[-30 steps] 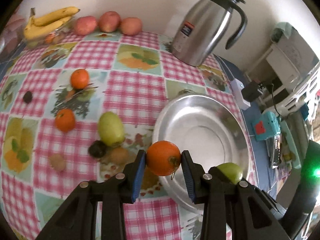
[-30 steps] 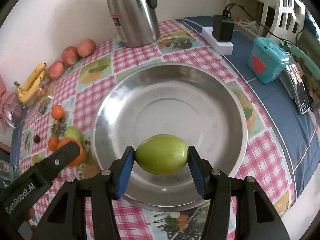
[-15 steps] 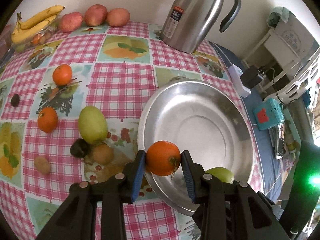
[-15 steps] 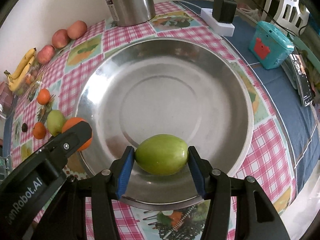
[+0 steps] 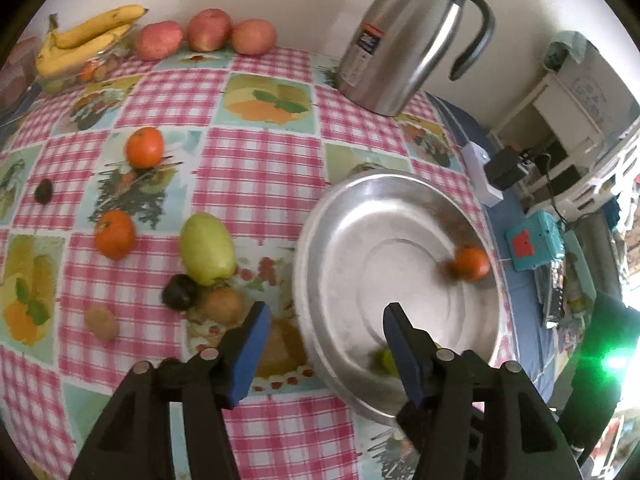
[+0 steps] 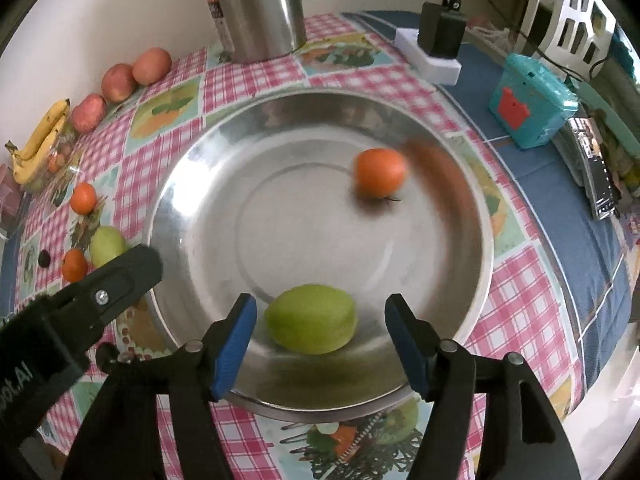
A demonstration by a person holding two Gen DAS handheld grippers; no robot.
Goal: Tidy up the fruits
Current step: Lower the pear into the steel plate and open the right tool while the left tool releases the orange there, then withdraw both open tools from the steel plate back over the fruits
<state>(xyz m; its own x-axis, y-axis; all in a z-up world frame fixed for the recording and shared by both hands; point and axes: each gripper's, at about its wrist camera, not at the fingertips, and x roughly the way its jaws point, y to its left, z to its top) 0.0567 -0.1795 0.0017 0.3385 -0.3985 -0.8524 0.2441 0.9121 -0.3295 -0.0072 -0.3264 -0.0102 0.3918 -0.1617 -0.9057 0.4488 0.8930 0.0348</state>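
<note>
The orange (image 6: 380, 172) lies loose inside the steel plate (image 6: 472, 280), far ahead of the right gripper's fingers (image 6: 404, 344) and toward the far right rim, its outline blurred. The green mango (image 6: 311, 319) rests on its side on the plate floor near the front rim, between those fingers, touching neither. On the checked cloth ahead and left of the left gripper's fingers (image 5: 250, 352) lie another green mango (image 5: 207, 249), two oranges (image 5: 145, 147) (image 5: 114, 234), a dark fruit (image 5: 179, 297), and two brown ones (image 5: 224, 304) (image 5: 101, 322).
</note>
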